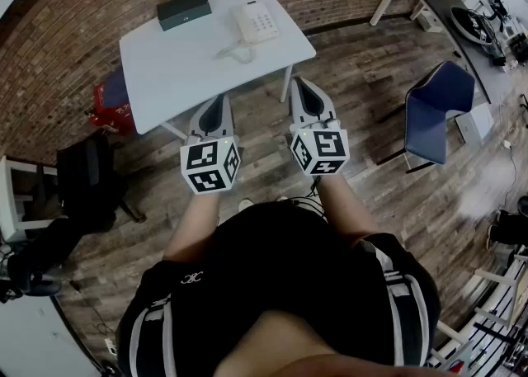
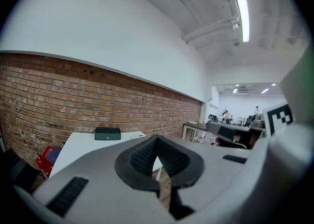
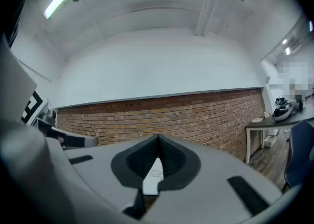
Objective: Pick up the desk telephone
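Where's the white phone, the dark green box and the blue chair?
White desk telephone (image 1: 257,22): head view, middle of its body.
Dark green rectangular box (image 1: 184,9): head view, middle of its top.
Blue chair (image 1: 441,107): head view, on its blue shell.

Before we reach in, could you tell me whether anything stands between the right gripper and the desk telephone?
Nothing visible does: only bare table lies between the right gripper and the desk telephone; the green box sits aside.

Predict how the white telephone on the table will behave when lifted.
The telephone looks like hard plastic: probably stiff and fairly light. Its handset seems to lie loose on top, so tilting may tip it off. The cord beside it will likely dangle.
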Available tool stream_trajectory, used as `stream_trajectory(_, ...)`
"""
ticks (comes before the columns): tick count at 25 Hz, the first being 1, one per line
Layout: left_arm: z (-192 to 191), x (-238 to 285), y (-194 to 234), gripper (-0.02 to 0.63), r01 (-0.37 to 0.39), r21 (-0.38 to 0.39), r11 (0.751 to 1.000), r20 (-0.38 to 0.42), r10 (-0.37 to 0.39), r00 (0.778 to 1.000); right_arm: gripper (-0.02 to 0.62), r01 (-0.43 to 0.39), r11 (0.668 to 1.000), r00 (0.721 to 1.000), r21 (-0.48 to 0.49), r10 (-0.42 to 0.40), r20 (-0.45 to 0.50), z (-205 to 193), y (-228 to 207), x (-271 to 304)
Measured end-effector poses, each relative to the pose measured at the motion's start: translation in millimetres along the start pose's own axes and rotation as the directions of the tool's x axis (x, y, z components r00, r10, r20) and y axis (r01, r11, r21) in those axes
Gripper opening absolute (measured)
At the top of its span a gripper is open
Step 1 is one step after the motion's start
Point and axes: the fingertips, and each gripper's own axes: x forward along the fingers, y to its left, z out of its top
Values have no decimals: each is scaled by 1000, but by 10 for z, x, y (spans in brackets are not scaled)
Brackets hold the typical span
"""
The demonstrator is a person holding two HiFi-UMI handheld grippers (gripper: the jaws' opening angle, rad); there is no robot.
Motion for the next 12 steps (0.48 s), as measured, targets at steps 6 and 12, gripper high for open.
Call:
stream_trajectory(6, 44, -13, -88, 0, -11, 15, 1000, 11, 11, 1000, -2, 5, 999, 1000, 32, -5, 24, 70, -82, -107)
stream_trajectory(12, 46, 40, -250, 0, -4, 44, 999, 4, 4, 1000, -2, -41, 987, 999, 157, 36, 32, 119, -180, -169)
